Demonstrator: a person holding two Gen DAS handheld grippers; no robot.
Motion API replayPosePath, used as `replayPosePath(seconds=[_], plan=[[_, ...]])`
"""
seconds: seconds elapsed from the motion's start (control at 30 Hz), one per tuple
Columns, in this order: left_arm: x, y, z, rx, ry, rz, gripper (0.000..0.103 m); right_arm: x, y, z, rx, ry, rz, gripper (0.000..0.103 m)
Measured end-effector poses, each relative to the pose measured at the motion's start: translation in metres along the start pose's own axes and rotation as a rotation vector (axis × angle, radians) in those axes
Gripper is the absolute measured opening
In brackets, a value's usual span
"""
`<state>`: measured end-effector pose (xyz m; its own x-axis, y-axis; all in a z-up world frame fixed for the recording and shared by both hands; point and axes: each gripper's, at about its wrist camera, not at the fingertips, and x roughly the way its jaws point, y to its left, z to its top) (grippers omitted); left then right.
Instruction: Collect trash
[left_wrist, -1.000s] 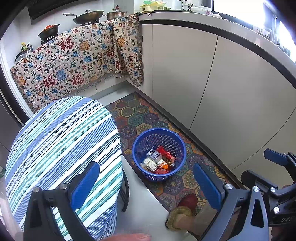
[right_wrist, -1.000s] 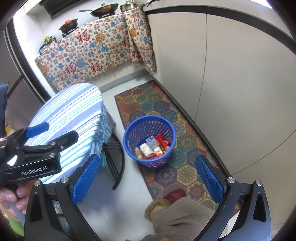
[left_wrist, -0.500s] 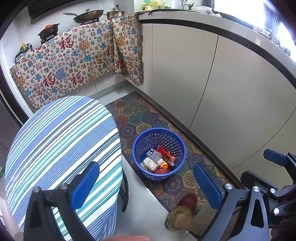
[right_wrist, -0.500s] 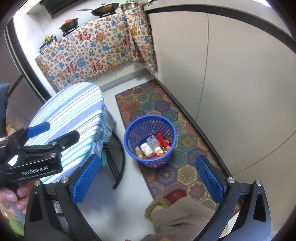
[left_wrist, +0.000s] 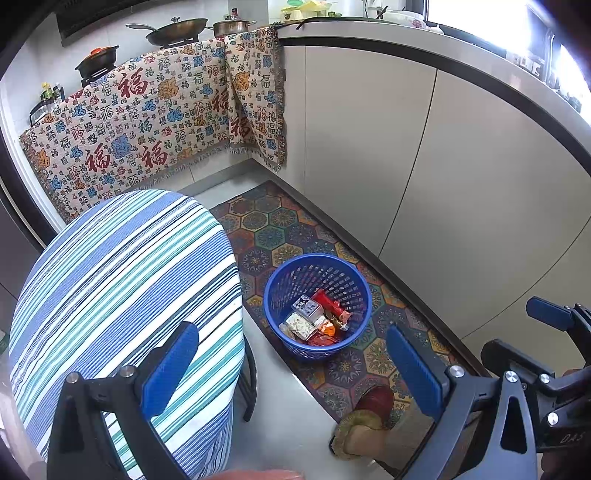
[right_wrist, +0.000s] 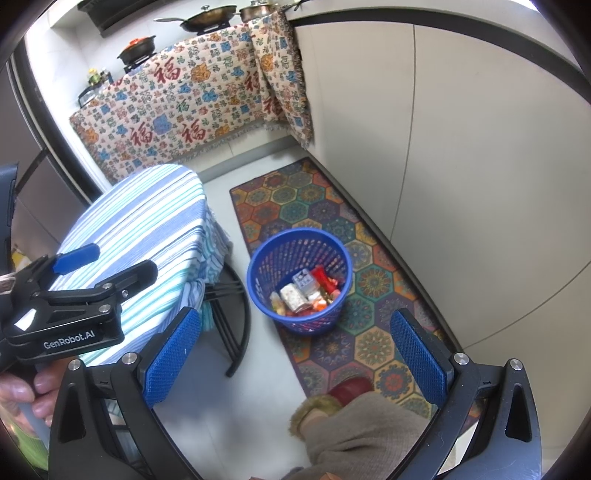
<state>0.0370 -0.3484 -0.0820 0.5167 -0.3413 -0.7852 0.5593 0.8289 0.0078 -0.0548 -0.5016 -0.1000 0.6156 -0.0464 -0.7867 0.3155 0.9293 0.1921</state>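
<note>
Left gripper (left_wrist: 291, 363) held high, jaws spread wide, nothing between them; below and left of it a round table in a blue-and-green striped cloth (left_wrist: 122, 280), its top bare as far as shown; right of the table, on the floor, a blue mesh basket (left_wrist: 317, 299) standing on a patterned hexagon rug (left_wrist: 280, 221); the trash (left_wrist: 314, 319) — packets, small cartons, red wrappers — lies inside it, piled at the bottom; right gripper (right_wrist: 295, 352) likewise agape and empty, well above the basket; a slippered foot (right_wrist: 343, 393) just in front on the rug edge. Risks, as judged: no loose litter shows on table or floor, so a further reach may be wasted; the basket is light and open-walled, and a careless descending finger could tip it and spill the wrappers; the rug could slide underfoot on smooth tile; the table's black curved legs (right_wrist: 229, 325) stand close to the basket and could snag a low sweep. Room: narrow kitchen; pale tile floor; plain cream cabinet fronts (left_wrist: 406, 166) along the right; a printed cloth (left_wrist: 147, 122) draped over the far counter, pans (left_wrist: 173, 29) on top; bright window light upper right.
</note>
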Motion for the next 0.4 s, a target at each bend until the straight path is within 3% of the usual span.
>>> replayPosePath(seconds=[0.4], plan=[[-0.0041, -0.0043, -0.0029, 0.032, -0.027, 0.005, 0.103, 0.0021, -0.0062, 0.0003, 0.007, 0.005, -0.001, 0.103]])
